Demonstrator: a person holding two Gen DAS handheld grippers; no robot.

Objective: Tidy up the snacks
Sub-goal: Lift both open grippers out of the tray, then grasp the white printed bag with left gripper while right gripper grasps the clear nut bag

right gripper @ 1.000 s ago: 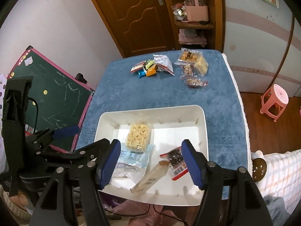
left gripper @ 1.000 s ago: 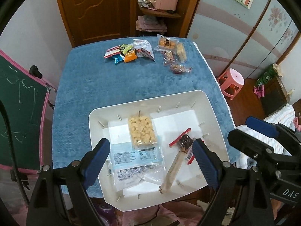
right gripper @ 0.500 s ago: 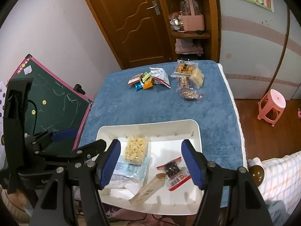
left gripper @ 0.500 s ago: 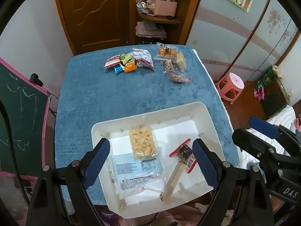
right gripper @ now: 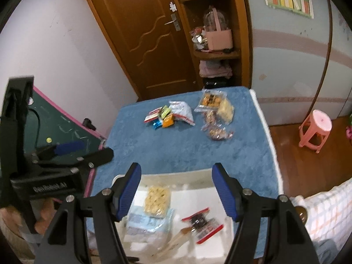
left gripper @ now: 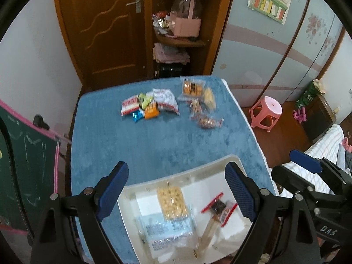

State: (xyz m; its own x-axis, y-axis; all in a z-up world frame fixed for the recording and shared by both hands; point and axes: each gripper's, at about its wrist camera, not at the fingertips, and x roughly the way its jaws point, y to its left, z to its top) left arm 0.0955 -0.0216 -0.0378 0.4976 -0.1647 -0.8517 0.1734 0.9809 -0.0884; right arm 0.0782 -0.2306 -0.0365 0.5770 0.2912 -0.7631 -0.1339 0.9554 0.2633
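Left tool [left gripper: 176,189] and right tool [right gripper: 177,189] gape wide, holding nothing.

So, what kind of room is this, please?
Most likely a bedroom at home: a wooden door, sliding wardrobe doors, a checked bed cover and a pink plastic stool surround the table.

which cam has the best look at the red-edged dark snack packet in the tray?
Right wrist: the red-edged dark snack packet lies unobstructed in the white plastic tray. In the left wrist view the same packet is blurrier, close beside the left tool's blue finger.
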